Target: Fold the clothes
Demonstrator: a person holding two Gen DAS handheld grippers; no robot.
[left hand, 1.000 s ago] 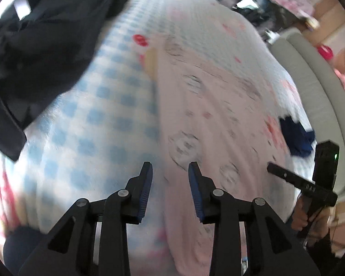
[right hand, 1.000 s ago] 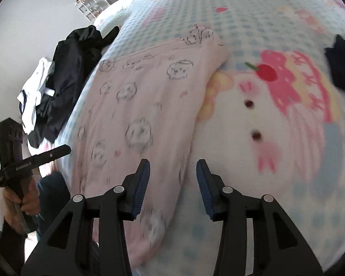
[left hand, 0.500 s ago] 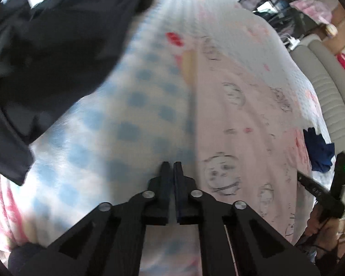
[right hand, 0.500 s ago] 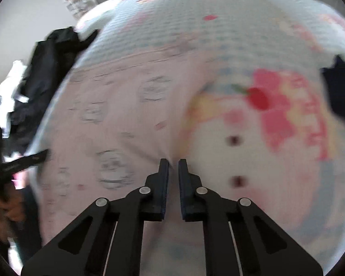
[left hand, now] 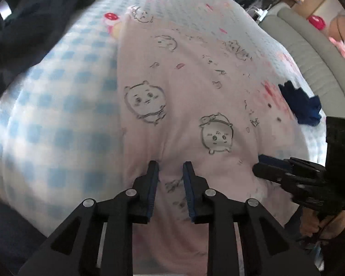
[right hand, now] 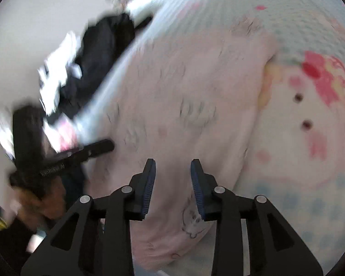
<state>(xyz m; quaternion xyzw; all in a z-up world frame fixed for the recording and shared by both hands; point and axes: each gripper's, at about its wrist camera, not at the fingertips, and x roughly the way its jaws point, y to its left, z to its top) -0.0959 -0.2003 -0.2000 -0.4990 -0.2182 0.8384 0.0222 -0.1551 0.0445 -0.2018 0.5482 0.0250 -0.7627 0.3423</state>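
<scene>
Pink garment (left hand: 195, 105) with cartoon faces lies spread on the checked blanket (left hand: 57, 115), right ahead of and beneath both your tools. Your left gripper (left hand: 170, 170) hangs parted over its near edge, empty; your right gripper (right hand: 172, 168) likewise gapes over the cloth, holding nothing.

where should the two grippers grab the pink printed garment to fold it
Take the pink garment by its near edge, coming in low from the person's side. It lies flat, that edge is closest, and the open left gripper and right gripper already straddle it.
</scene>
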